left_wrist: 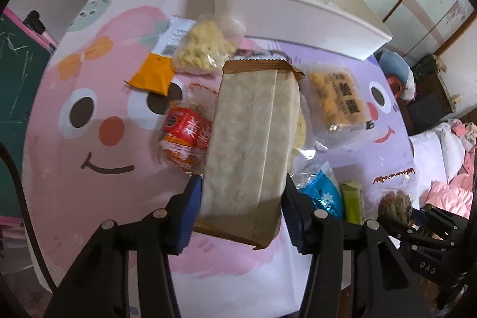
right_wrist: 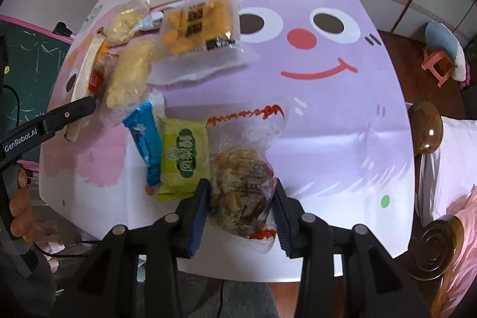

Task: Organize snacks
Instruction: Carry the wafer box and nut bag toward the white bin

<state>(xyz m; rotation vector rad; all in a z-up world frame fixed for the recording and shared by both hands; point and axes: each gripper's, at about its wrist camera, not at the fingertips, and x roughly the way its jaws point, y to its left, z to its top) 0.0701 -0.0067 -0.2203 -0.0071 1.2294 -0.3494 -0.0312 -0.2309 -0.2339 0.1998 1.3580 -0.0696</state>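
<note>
My left gripper [left_wrist: 242,189] is shut on a tall beige snack packet with brown sealed ends [left_wrist: 253,124], lifted above the pile. My right gripper [right_wrist: 241,187] is shut on a clear packet of brown snack with red zigzag edges [right_wrist: 241,169], whose top lies on the cloth. Loose snacks on the table: a red packet [left_wrist: 184,133], an orange packet [left_wrist: 153,73], a bag of pale puffs [left_wrist: 202,46], a yellow cracker pack [right_wrist: 196,26], a blue wrapper [right_wrist: 146,139] and a green packet [right_wrist: 184,157]. A white bin [left_wrist: 298,14] stands at the far edge with a red packet inside.
The table wears a cartoon-face cloth, pink [left_wrist: 89,139] on the left and lilac [right_wrist: 328,79] on the right. A green chalkboard [right_wrist: 26,64] stands to the left. A bed with a wooden post [right_wrist: 426,127] lies to the right. A person's hand [right_wrist: 21,204] holds the left gripper's handle.
</note>
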